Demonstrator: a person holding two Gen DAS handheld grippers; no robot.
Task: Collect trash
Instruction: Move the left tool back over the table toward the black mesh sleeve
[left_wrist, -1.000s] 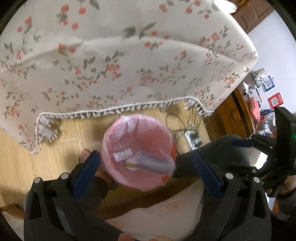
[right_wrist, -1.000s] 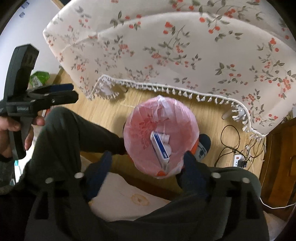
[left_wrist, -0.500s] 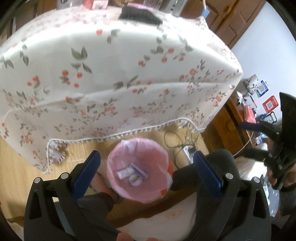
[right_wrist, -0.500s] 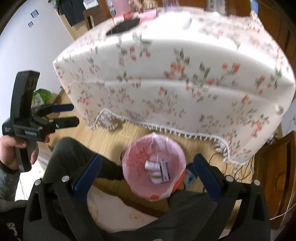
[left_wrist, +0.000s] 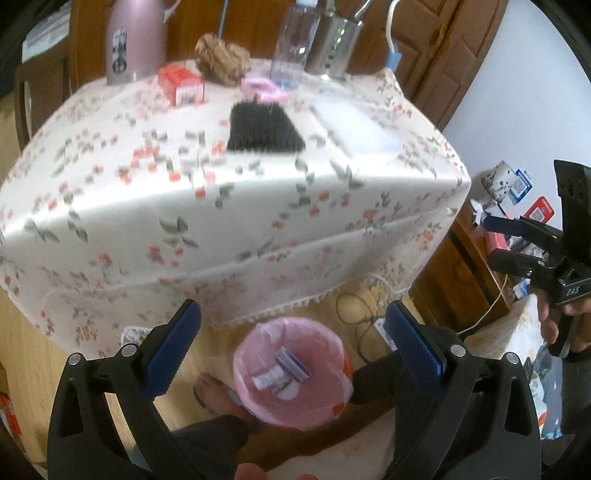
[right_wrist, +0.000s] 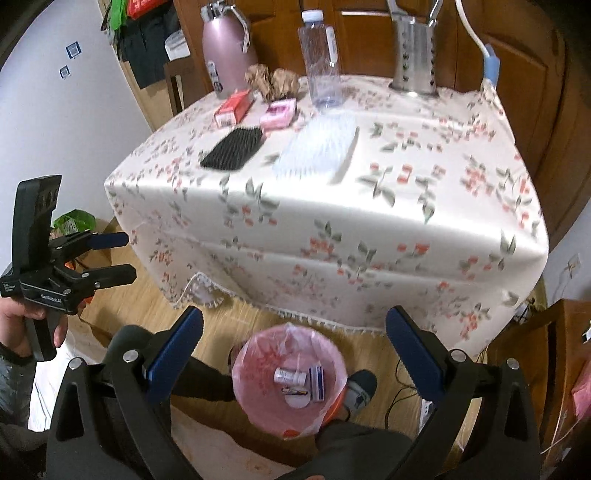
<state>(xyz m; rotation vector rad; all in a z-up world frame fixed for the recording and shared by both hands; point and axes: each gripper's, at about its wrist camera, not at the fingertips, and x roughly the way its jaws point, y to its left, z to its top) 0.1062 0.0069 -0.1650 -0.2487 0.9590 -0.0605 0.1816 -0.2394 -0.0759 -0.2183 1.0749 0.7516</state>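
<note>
Blue-padded and black-framed, your left gripper (left_wrist: 291, 341) stands nearest, jaws spread wide with nothing between them. Your right gripper (right_wrist: 293, 345) matches it: jaws at full spread, nothing in them.

Below both, on the wooden floor (right_wrist: 236, 317) between your legs: one bin (right_wrist: 290, 376) lined with a pink bag. In it lie a small white bottle (right_wrist: 290, 376), a blue-and-white box (right_wrist: 317, 378) and a round white lid (right_wrist: 297, 400), so the collected trash sits at the bin's bottom. A foot (left_wrist: 214, 393) rests just beside the bin; a power strip (left_wrist: 382, 330) with dark cables lies on its other side.

Beyond the bin: one table under a floral cloth (right_wrist: 332, 221) with a fringed hem. On the cloth, from front to back: black brush (right_wrist: 232, 147), clear brush (right_wrist: 317, 149), red box (right_wrist: 234, 107), pink box (right_wrist: 279, 112), brown crumpled wad (right_wrist: 273, 83), clear bottle (right_wrist: 321, 68), pink flask (right_wrist: 225, 55), steel holder (right_wrist: 413, 55).

Behind the table: wooden doors (right_wrist: 517, 74).
</note>
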